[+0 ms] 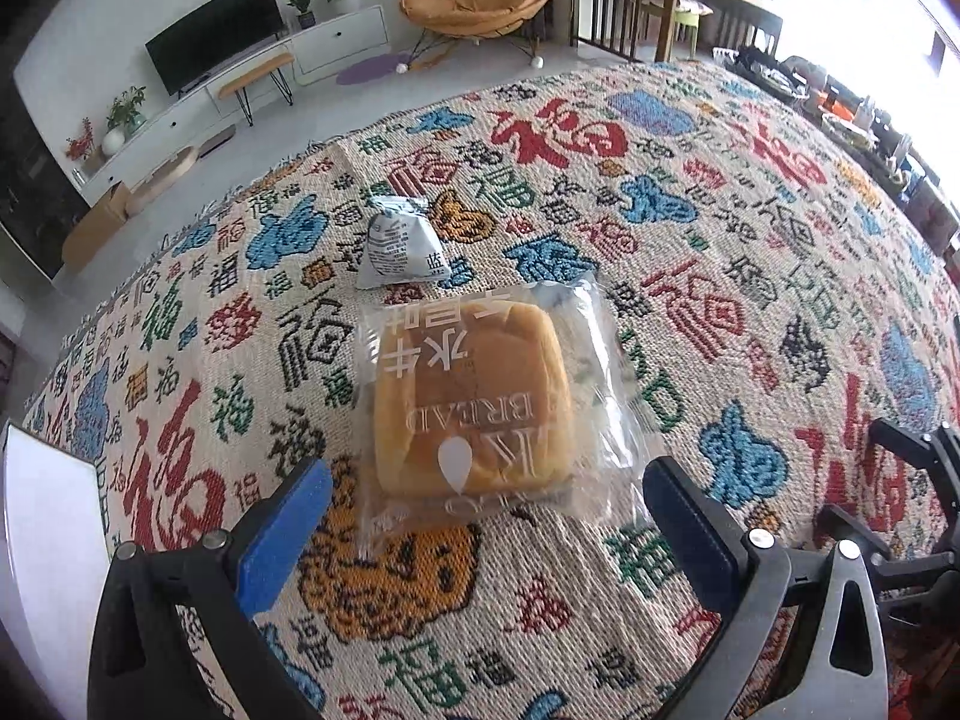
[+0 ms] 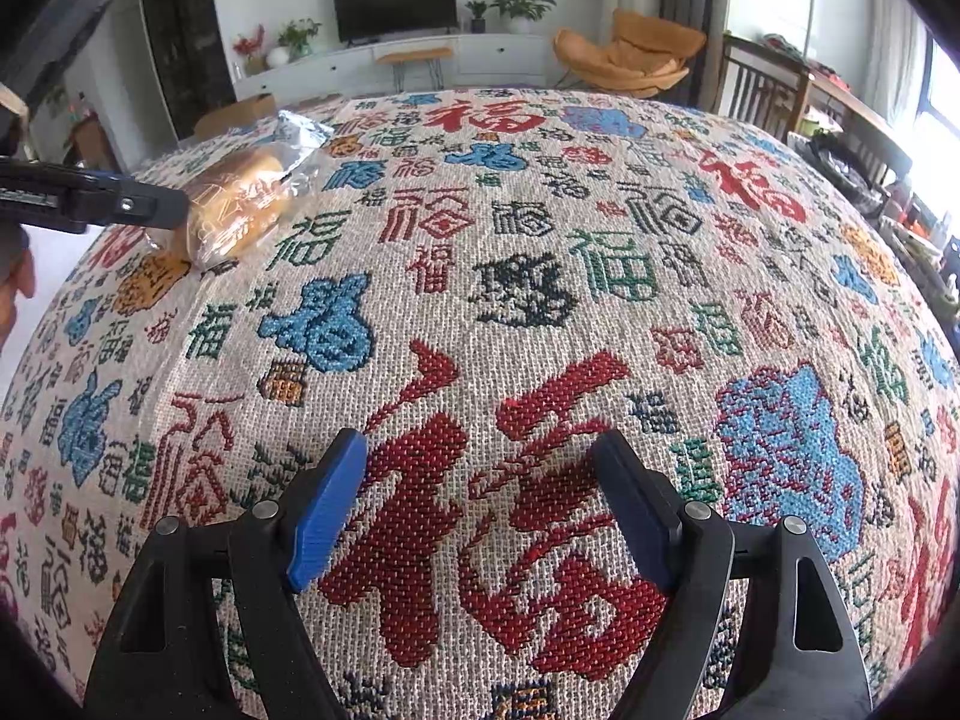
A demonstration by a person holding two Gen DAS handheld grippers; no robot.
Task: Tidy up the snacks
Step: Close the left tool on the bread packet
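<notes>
A bread bun in a clear wrapper lies on the patterned tablecloth, just ahead of my left gripper. That gripper is open, its blue pads to either side of the wrapper's near end and not touching it. Beyond the bun sits a small silver-grey snack packet. In the right wrist view the bun and the silver packet lie at the far left, with the left gripper's finger beside the bun. My right gripper hovers open over bare cloth, holding nothing.
A white container edge shows at the lower left of the left wrist view. The right gripper's black frame sits at that view's right edge. A person's hand shows at the far left. Cluttered items line the table's far right edge.
</notes>
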